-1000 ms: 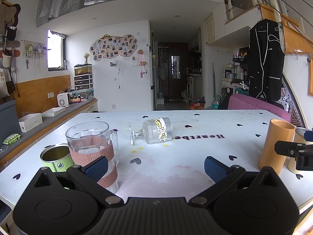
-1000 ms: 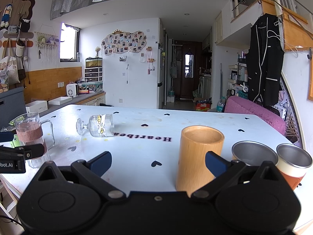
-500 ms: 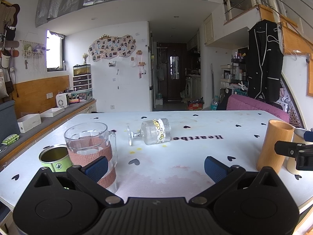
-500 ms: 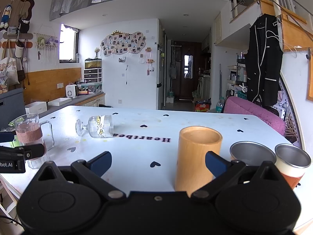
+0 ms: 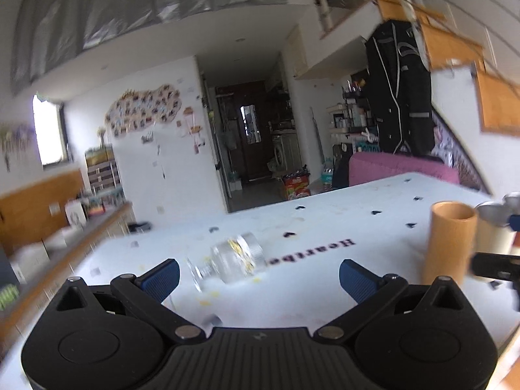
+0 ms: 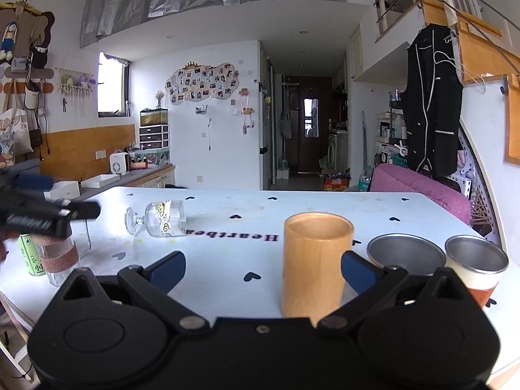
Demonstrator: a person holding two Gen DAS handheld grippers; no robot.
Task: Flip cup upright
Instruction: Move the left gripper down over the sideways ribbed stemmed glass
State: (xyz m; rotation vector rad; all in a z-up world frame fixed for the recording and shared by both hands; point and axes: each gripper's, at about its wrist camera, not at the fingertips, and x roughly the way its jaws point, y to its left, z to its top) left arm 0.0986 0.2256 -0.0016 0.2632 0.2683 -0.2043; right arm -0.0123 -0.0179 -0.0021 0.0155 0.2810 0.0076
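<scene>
A clear ribbed glass cup (image 5: 235, 261) with yellow smiley stickers and a short stem lies on its side on the white table (image 5: 373, 227), foot to the left. It also shows at the left of the right wrist view, glass cup (image 6: 162, 218). My left gripper (image 5: 258, 276) is open, raised and tilted, with the cup a short way ahead between its blue pads. In the right wrist view the left gripper (image 6: 48, 216) hangs at the left edge. My right gripper (image 6: 263, 268) is open near the front edge, with a wooden cup just ahead of it.
A wooden cup (image 6: 315, 260) stands upright in front of the right gripper, with two metal cups (image 6: 406, 253) to its right. A glass mug with a woven sleeve (image 6: 61, 256) and a green can (image 6: 31, 255) stand at the table's left. A pink chair (image 6: 422, 188) is behind.
The left gripper has lifted, tilted and moved toward the lying cup; the mug and can have dropped out of its view, which is now blurred. The right gripper has hardly moved.
</scene>
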